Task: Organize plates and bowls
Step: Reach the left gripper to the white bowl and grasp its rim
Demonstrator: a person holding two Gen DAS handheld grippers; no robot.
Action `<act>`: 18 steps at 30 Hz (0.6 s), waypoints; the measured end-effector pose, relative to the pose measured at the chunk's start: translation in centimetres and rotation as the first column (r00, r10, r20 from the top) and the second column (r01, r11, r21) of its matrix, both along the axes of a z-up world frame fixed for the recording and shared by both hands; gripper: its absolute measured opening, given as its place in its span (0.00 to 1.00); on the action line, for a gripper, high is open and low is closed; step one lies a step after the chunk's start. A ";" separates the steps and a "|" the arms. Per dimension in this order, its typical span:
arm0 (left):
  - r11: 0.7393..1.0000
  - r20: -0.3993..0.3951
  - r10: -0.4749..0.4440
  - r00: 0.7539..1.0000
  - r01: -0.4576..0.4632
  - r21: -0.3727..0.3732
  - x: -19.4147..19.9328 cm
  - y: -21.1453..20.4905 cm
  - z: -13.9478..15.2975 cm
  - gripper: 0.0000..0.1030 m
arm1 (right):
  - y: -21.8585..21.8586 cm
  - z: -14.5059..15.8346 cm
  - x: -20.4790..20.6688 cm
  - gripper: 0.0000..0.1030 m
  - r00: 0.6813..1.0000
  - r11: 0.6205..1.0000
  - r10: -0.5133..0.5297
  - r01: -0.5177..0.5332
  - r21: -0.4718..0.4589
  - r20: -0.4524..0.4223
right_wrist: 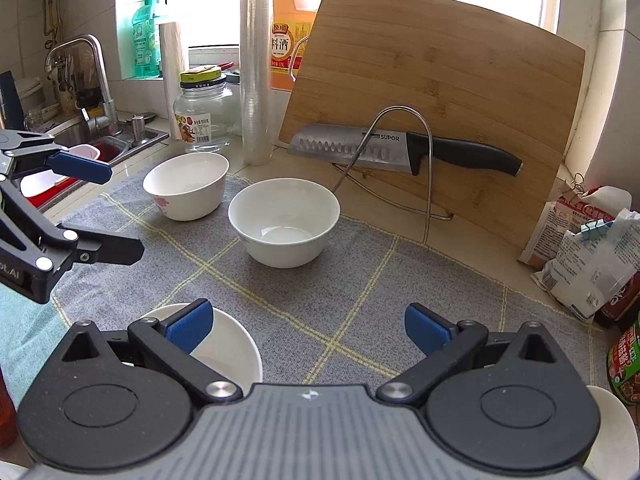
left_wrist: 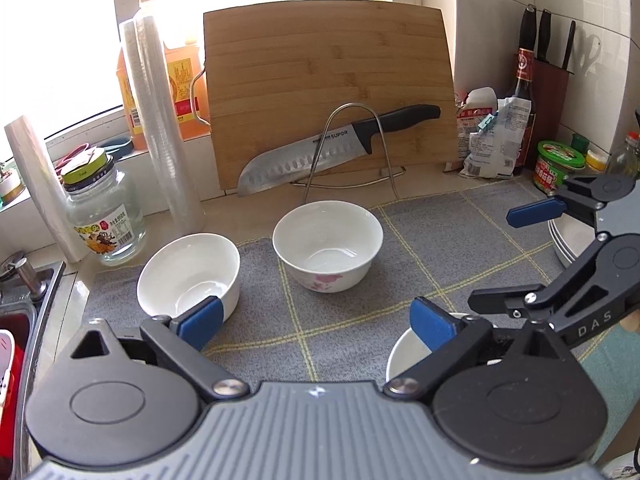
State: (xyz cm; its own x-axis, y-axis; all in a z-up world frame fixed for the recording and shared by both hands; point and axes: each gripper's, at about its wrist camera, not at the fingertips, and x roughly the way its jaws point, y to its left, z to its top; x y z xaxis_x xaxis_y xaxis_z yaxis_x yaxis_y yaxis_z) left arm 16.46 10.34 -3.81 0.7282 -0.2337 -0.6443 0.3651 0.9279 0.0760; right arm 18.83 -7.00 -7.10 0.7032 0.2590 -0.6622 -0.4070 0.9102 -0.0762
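Observation:
Three white bowls stand on a grey checked mat (left_wrist: pixel 352 320) (right_wrist: pixel 360 292). The middle bowl (left_wrist: pixel 327 245) (right_wrist: pixel 284 226) has pink flowers. The left bowl (left_wrist: pixel 188 276) (right_wrist: pixel 186 184) is near the sink. A third bowl (left_wrist: pixel 404 360) (right_wrist: pixel 232 348) lies close under the grippers. My left gripper (left_wrist: pixel 316 322) is open and empty, above the mat between the left and near bowls. My right gripper (right_wrist: pixel 308 326) is open and empty, its left finger over the near bowl. It also shows in the left wrist view (left_wrist: pixel 516 260). Stacked white plates (left_wrist: pixel 568 244) (right_wrist: pixel 612 432) sit at the right.
A bamboo cutting board (left_wrist: pixel 332 92) with a knife (left_wrist: pixel 332 148) on a wire stand leans at the back. A glass jar (left_wrist: pixel 104 216), film rolls (left_wrist: pixel 160 120), an oil bottle (left_wrist: pixel 176 68), food bags (left_wrist: pixel 492 136) and a knife block (left_wrist: pixel 548 76) line the counter. A sink (right_wrist: pixel 100 140) is left.

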 end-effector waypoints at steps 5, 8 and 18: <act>0.999 -0.004 -0.048 0.999 0.048 -0.006 3.3 0.6 0.1 0.96 | 1.3 0.1 0.6 1.00 1.000 1.000 -0.019 0.019 -0.010 -0.003; 0.996 -0.001 -0.086 0.996 0.086 -0.005 5.3 0.5 0.1 0.96 | 1.8 0.1 1.3 1.00 1.000 1.000 -0.025 0.025 -0.014 -0.006; 0.988 -0.038 -0.156 0.987 0.156 -0.002 10.6 -0.6 -0.7 0.96 | 3.2 -0.9 4.0 1.00 1.000 0.999 0.022 -0.023 -0.036 -0.020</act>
